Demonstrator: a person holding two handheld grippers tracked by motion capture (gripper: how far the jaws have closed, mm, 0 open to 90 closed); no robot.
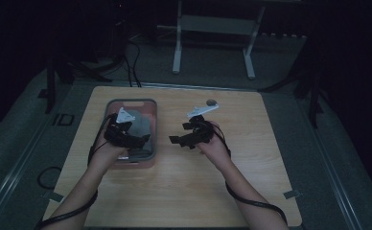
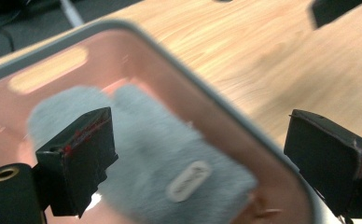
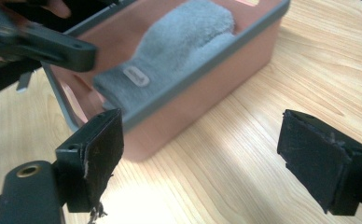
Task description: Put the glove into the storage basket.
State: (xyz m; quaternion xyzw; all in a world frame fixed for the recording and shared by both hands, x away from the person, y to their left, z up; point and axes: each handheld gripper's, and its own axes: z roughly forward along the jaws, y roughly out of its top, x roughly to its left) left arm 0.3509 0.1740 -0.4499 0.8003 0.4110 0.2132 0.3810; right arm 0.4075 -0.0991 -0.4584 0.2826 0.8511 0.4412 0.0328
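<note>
A grey fleecy mitten (image 2: 156, 154), with a small pale tag sewn on it, lies inside the pink bin (image 1: 151, 108), a grey-rimmed rectangular tub sitting on the left half of the wooden table (image 1: 251, 191). The left gripper (image 2: 202, 154) hangs over the bin with its jaws spread wide: one jaw is above the mitten, the other out past the grey rim, so the bin wall lies between them. Closing from there could clamp the rim instead of the fabric, or catch both and drag the light tub across the table. The right gripper (image 3: 200, 154) is also spread and holds nothing; it hovers over bare wood just beside the bin's near wall, pointed toward it. If it pushes in while the left one lifts, the two could knock together, or tip the bin. The mitten looks soft and loose, so a shallow pinch might slip off. A small dark round object (image 1: 212, 101) lies near the table's far edge, well apart
</note>
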